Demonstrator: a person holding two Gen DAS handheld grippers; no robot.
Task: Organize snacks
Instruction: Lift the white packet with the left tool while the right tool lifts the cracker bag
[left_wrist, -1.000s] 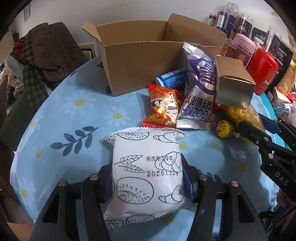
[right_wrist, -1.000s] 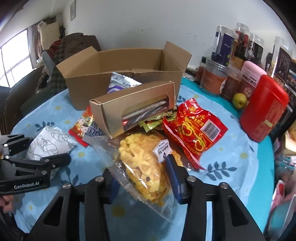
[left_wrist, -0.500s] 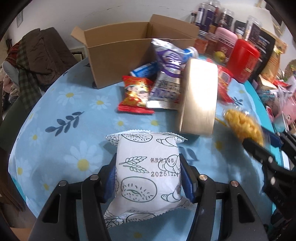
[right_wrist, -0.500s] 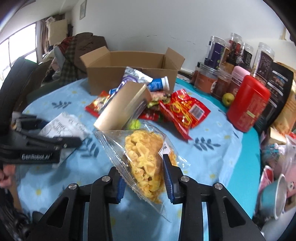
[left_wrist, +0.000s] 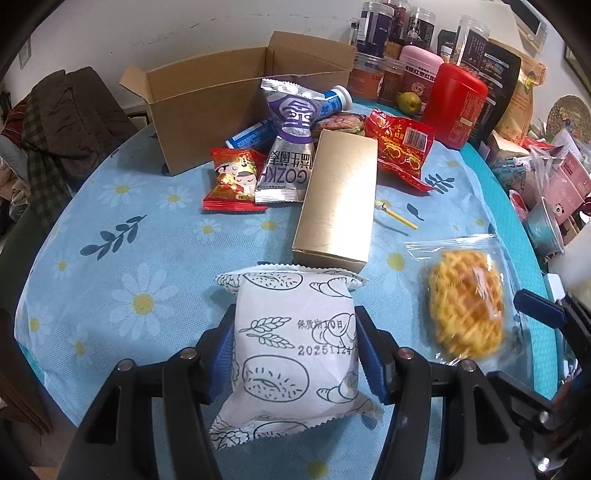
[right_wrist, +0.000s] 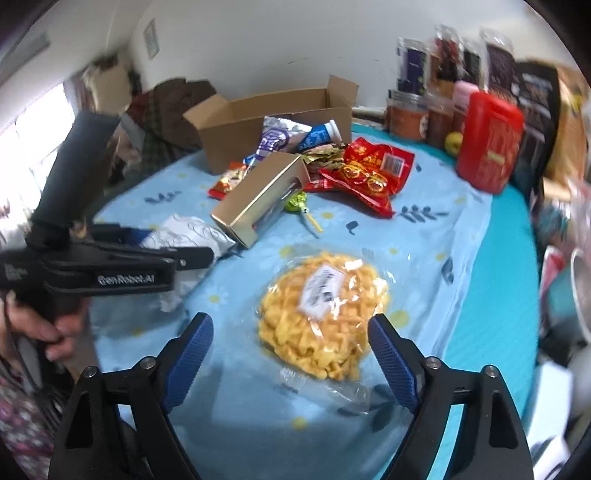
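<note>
The right gripper (right_wrist: 291, 354), jaws just sprung wide, has dropped the yellow snack bag (right_wrist: 325, 310) at lower centre, while the left gripper (left_wrist: 295, 354) clamps the white bun packet (left_wrist: 295, 354), probably bound next for the cardboard box (left_wrist: 221, 107) at upper left.

A: What are the tools built like?

B: The left gripper (left_wrist: 295, 354) has two black plastic arms, each tipped with a ribbed blue pad and fixed with round silver screws. The right gripper (right_wrist: 291, 354), at the bottom of its own view, is the same make: black arms, blue ridged pads, silver screw heads.

A: Any markings?

B: At the left of the right wrist view, white lettering reads "GenRobot.AI" on the black side of the left tool, under a dark upright handle.

A: And the person?

B: A hand (right_wrist: 40, 325) at the left edge, with patterned floral fabric below it.
</note>
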